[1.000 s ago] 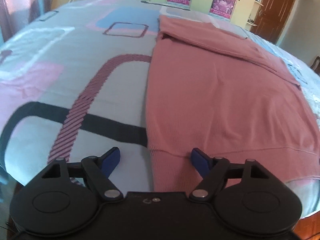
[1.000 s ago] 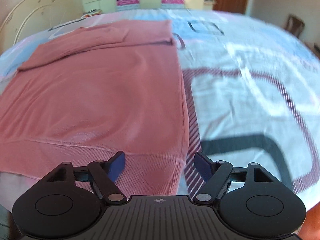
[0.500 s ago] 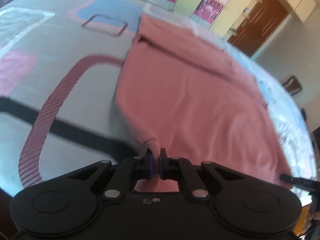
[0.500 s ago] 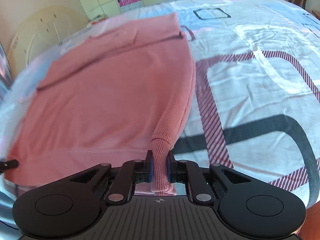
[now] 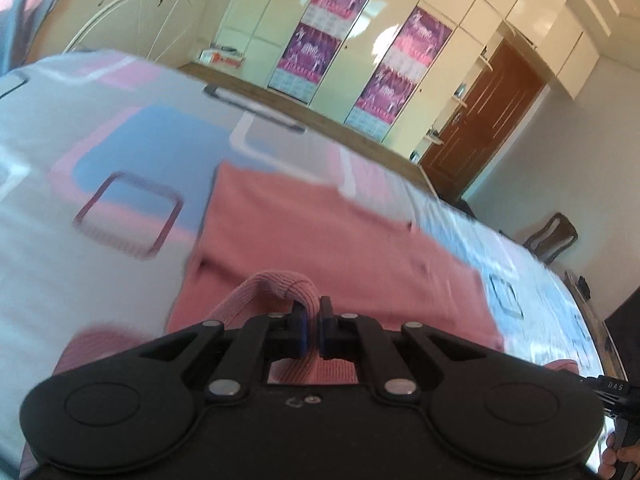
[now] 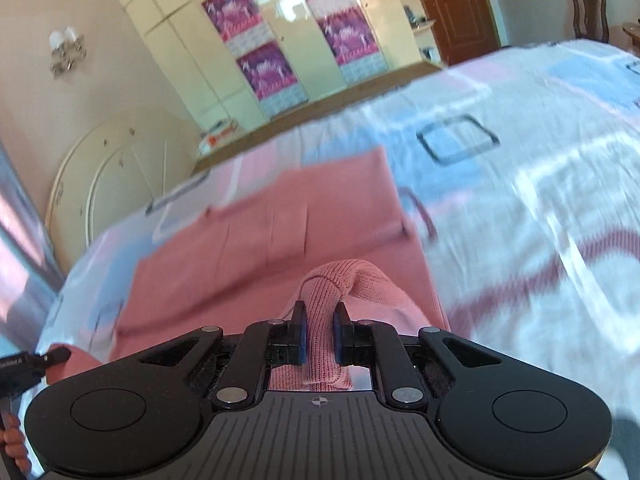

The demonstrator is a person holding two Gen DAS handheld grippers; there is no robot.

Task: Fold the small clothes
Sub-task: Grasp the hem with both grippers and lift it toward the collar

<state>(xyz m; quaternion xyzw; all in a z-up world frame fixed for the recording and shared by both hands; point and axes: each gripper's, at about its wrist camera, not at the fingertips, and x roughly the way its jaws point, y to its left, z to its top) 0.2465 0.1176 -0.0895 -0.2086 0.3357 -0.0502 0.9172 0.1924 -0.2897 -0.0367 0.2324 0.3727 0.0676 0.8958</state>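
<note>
A pink knitted sweater (image 5: 320,236) lies on the patterned bed sheet (image 5: 100,152); it also shows in the right wrist view (image 6: 260,248). My left gripper (image 5: 313,320) is shut on the sweater's ribbed hem corner (image 5: 280,284), lifted above the rest of the garment. My right gripper (image 6: 320,328) is shut on the other ribbed hem corner (image 6: 336,292), also lifted. The far part of the sweater, with its folded sleeves, lies flat ahead of both grippers. The view is motion-blurred.
The bed sheet (image 6: 540,200) spreads wide to both sides. A cream wardrobe with purple posters (image 5: 384,64) and a brown door (image 5: 488,120) stand beyond the bed. A white round headboard (image 6: 116,176) stands at the left. A chair (image 5: 552,236) stands at the right.
Both grippers went from open at the hem to shut on its corners, then lifted and carried the hem forward over the sweater toward its far end.
</note>
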